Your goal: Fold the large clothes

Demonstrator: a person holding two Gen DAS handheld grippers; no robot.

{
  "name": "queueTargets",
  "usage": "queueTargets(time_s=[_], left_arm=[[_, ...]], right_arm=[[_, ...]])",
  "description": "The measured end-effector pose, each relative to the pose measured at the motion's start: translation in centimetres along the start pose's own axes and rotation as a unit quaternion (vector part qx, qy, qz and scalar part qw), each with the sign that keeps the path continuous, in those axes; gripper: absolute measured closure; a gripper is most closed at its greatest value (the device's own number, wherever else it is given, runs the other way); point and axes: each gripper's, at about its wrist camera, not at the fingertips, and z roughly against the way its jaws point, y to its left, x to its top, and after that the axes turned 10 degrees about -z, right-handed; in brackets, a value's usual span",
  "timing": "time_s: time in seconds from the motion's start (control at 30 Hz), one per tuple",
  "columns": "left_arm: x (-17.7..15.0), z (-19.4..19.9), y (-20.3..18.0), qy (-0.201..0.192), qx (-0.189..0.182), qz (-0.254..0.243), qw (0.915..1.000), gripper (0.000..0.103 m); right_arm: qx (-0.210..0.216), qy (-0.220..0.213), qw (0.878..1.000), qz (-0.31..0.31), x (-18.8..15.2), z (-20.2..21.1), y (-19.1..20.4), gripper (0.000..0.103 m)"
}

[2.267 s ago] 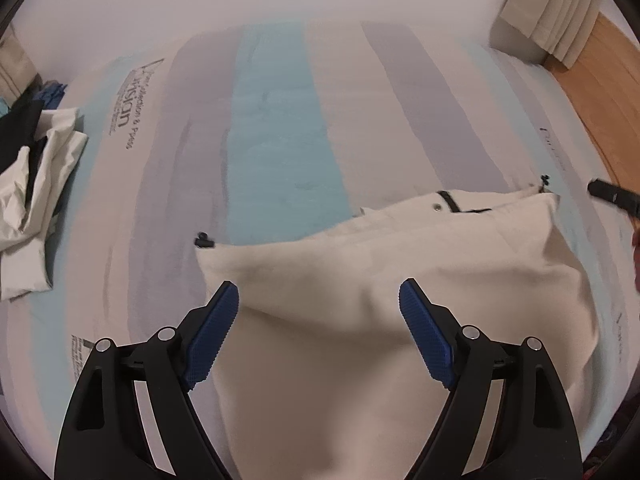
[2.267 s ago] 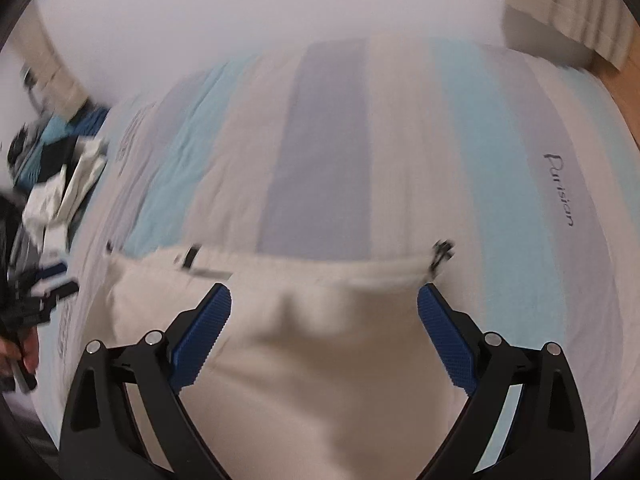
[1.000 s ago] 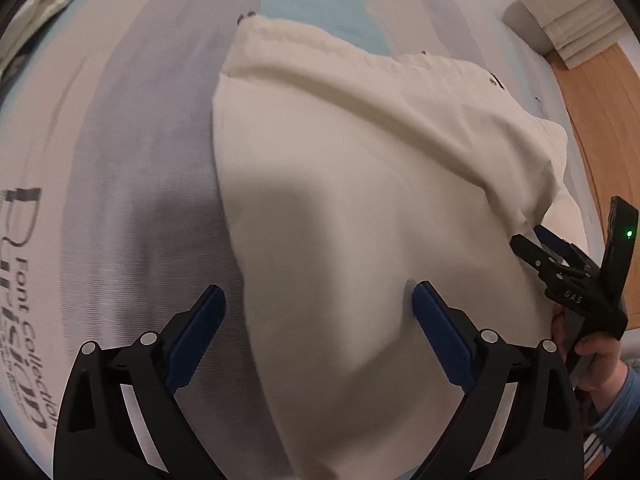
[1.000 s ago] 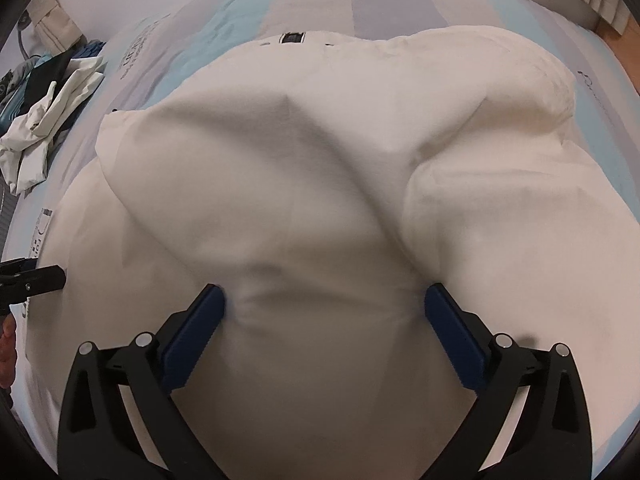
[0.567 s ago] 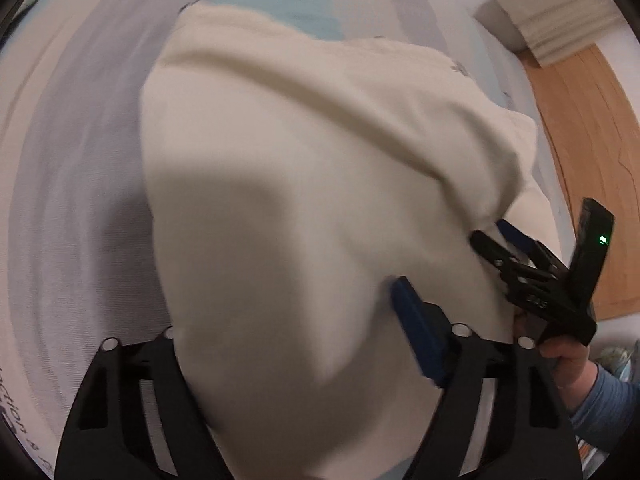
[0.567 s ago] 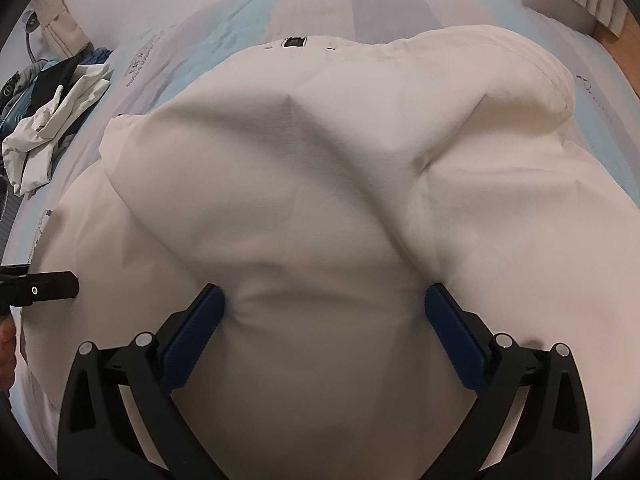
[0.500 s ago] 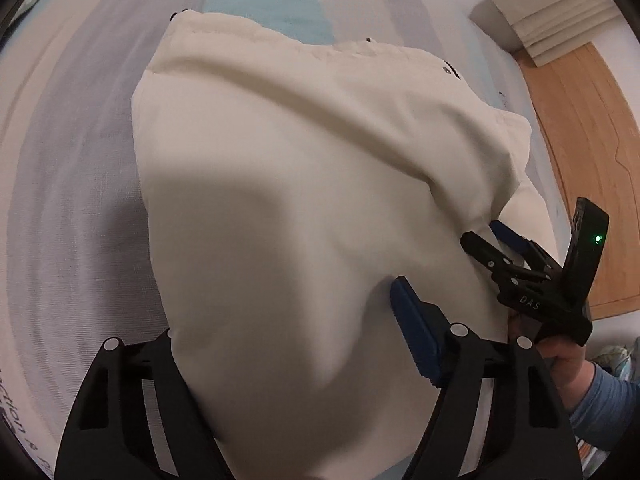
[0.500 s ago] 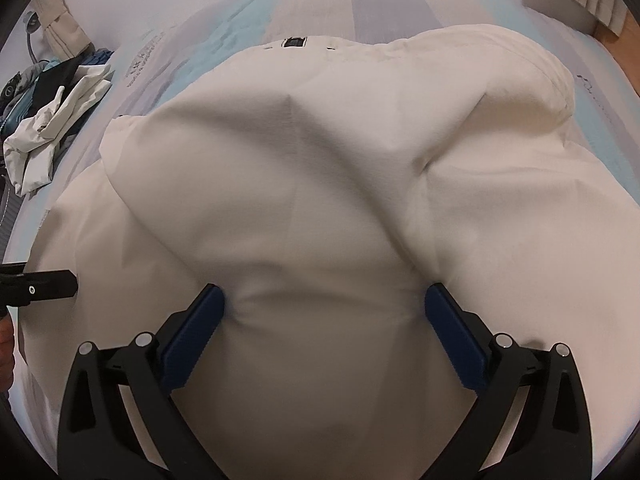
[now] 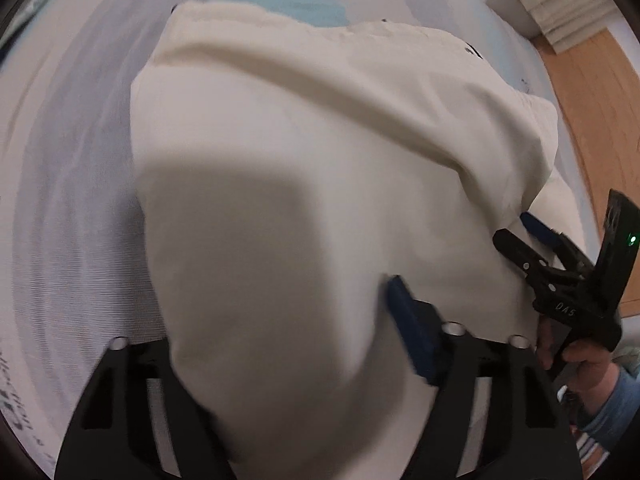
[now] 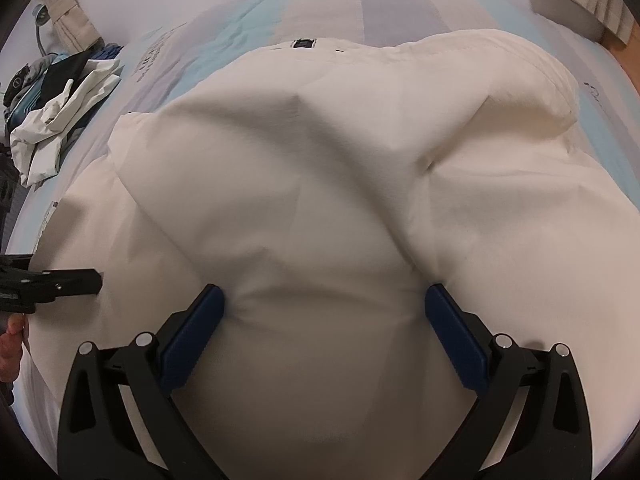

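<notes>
A large cream garment (image 9: 320,152) lies bunched on the striped bed, also filling the right wrist view (image 10: 340,184). My left gripper (image 9: 280,344) is open, pushed into the garment's near edge; the cloth drapes over its left finger and hides it, the right finger's blue pad (image 9: 408,328) shows. My right gripper (image 10: 324,320) is open, its pads (image 10: 192,328) pressed against a bulge of cloth between them. The right gripper also shows at the right of the left wrist view (image 9: 560,264), at the garment's right edge. The left gripper's tip (image 10: 60,282) shows at the left of the right wrist view.
The bed cover (image 9: 80,160) has grey, blue and beige stripes. A heap of white and dark clothes (image 10: 60,112) lies at the bed's far left. Wooden floor (image 9: 592,120) and a curtain (image 9: 560,12) are to the right.
Both grippers came down from above the bed onto the garment. The left gripper slid right and pushed into the cloth, which now covers its left finger. The right gripper has stayed put lately.
</notes>
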Motion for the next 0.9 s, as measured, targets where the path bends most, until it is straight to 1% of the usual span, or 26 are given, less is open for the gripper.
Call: queueTargets(time_s=[0.03,0.07,0.1,0.13,0.23,0.37,0.53,0.67,0.77,0.9], left_arm=[[0.0,0.3,-0.1,-0.004,0.004,0.002,1.0,0.057],[0.0,0.6,-0.1,-0.007,0.003,0.005,1.0,0.062],[0.0,0.9,-0.1,-0.01,-0.002,0.01,0.9999,0.072],[-0.1,1.3,0.1,-0.012,-0.005,0.011,0.9999,0.077],[0.0,1.9,-0.7,-0.018,0.0,-0.001,0.9998,0.083],[0.2,2.4,-1.1,-0.02,0.0,0.018,0.9996,0.085],[0.9,4.7,-3.0,-0.038,0.012,0.004,0.9992,0.086],[1.3,6.2,-4.3,-0.049,0.007,0.001,0.9988,0.087],[1.6,7.0,-5.3,-0.057,0.009,-0.008,0.9983,0.087],[1.6,7.8,-6.2,-0.062,0.001,-0.005,0.998,0.087]], right_arm=[[0.0,-0.001,1.0,0.003,0.0,0.0,0.1,0.006],[0.001,-0.002,1.0,0.006,0.0,0.0,0.1,0.006],[0.001,-0.002,1.0,0.007,0.0,0.0,0.1,0.006],[0.002,-0.002,1.0,0.008,-0.1,0.1,0.1,0.006],[0.004,0.001,1.0,0.007,0.1,0.1,0.1,0.006],[0.005,0.005,1.0,0.003,0.3,0.4,0.0,0.007],[0.015,-0.003,1.0,-0.006,0.5,2.0,-0.5,0.008],[0.016,-0.021,1.0,-0.014,0.5,4.1,-1.9,0.008],[0.012,-0.03,0.999,-0.012,0.4,5.5,-2.9,0.008],[-0.008,-0.036,0.999,-0.001,0.2,6.0,-4.1,0.008]])
